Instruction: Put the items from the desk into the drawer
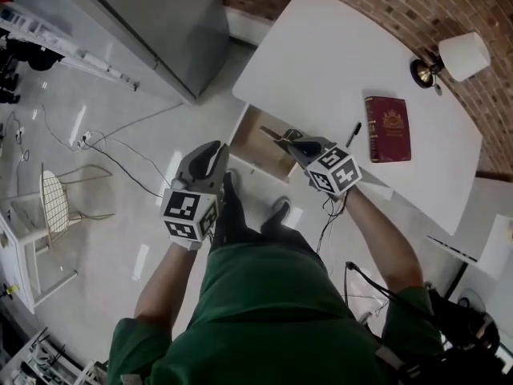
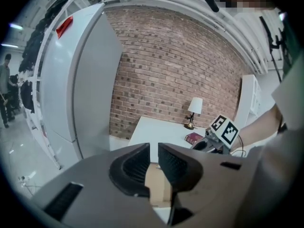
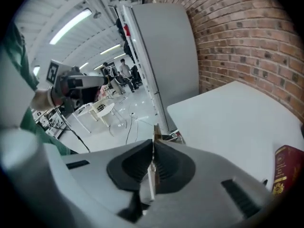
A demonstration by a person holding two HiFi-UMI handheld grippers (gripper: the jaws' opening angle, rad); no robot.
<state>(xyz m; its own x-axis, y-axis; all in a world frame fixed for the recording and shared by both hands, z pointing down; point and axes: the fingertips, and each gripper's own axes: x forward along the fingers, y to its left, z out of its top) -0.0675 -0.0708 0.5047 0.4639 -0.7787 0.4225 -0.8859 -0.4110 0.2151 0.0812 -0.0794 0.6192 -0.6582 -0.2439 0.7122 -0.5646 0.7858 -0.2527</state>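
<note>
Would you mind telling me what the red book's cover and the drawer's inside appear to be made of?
Red book: probably leatherette or cloth over board, matte maroon with gilt stamping. Drawer: seemingly bare wood or fibreboard, tan and dull inside, unlike the smooth white desk.

Smooth matt white desk (image 1: pixel 337 62); wooden drawer (image 1: pixel 258 140); rough brick wall (image 1: pixel 385 6); glossy floor (image 1: pixel 136 207).

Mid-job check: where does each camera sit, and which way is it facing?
Head view: on the person's head, steeply down at desk and open drawer; left gripper, right gripper, green shirt show.
Left gripper view: on left gripper, faces desk, lamp, brick wall; own jaws slightly apart.
Right gripper view: on right gripper, faces grey cabinet; jaws shut on thin board.
All three share the red book.
</note>
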